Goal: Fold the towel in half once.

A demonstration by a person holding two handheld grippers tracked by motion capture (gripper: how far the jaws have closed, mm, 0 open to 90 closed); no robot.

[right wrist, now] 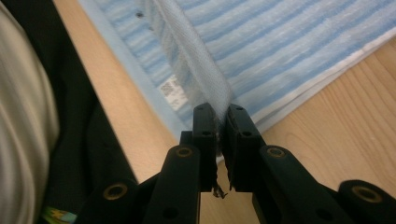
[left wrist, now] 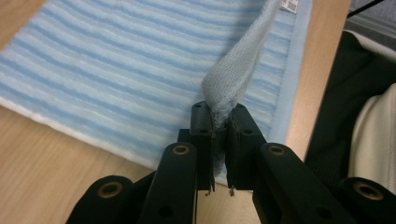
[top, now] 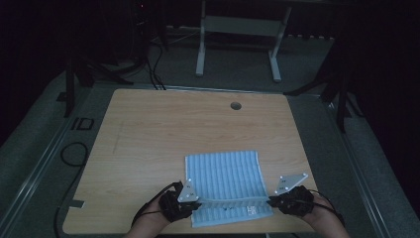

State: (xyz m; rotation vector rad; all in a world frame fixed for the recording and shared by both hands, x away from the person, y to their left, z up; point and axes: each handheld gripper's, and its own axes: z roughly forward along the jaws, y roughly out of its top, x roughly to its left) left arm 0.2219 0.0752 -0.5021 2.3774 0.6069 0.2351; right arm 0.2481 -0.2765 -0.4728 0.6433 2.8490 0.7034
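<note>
A light blue striped towel [top: 225, 178] lies on the wooden table [top: 163, 124] near its front edge. A raised band of its cloth stretches between the two grippers just above the flat part. My left gripper [top: 197, 201] is shut on the band's left end, and in the left gripper view the bunched cloth [left wrist: 231, 79] rises out of the shut gripper [left wrist: 220, 119]. My right gripper [top: 270, 201] is shut on the right end, where the towel fold [right wrist: 201, 79] runs away from the gripper [right wrist: 222, 116]. A small white label [right wrist: 172, 91] lies by the hem.
The table has a round cable hole [top: 236, 105] at the back. A metal stand [top: 237, 29] is on the floor beyond the table. Cables [top: 74, 153] run along the floor at the left. The person's dark clothing [left wrist: 355, 107] is close to the front edge.
</note>
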